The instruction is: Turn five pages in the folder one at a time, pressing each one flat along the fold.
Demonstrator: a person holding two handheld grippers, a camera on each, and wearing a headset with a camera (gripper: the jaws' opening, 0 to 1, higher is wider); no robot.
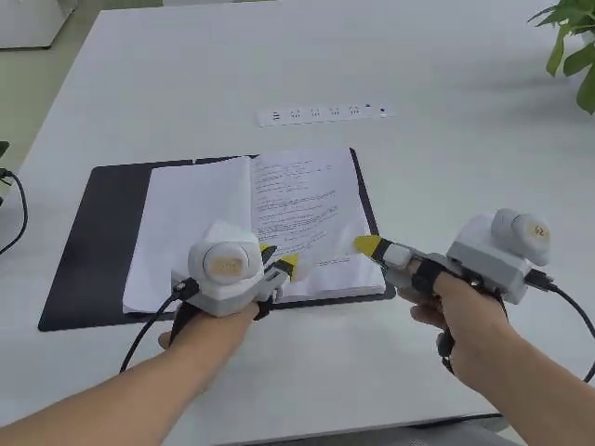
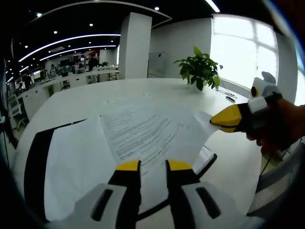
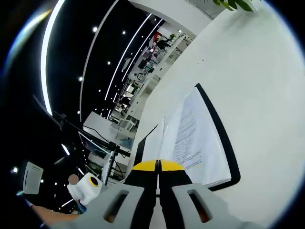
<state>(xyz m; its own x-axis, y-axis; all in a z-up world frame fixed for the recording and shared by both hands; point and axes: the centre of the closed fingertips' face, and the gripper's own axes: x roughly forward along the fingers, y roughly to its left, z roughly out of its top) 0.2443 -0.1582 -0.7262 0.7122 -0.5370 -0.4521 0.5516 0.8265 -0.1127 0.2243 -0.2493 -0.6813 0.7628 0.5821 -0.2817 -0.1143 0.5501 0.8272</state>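
White table (image 1: 446,167), office room. Folder (image 1: 102,223) lay open on it, with a power strip (image 1: 323,113) beyond the folder. Left gripper (image 1: 280,260) hung over the folder's near edge, jaws apart. Right gripper (image 1: 368,245) sat at the folder's right page edge, jaws together. The left gripper view showed a pillar (image 2: 135,45) and a plant (image 2: 200,71) behind the folder.

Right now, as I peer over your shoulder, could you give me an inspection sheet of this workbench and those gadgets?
Surface: white table.
Job's things: black folder lying open; printed page on its right, blank page on its left.
Clutter: white power strip beyond the folder.
Grippers: left hand-held gripper jaws apart over the pages' near edge; right hand-held gripper jaws shut, tip at the printed page's right edge.
Cables: a lead from each gripper; black cable beside the table's left edge.
Surroundings: potted plant by the far right corner.
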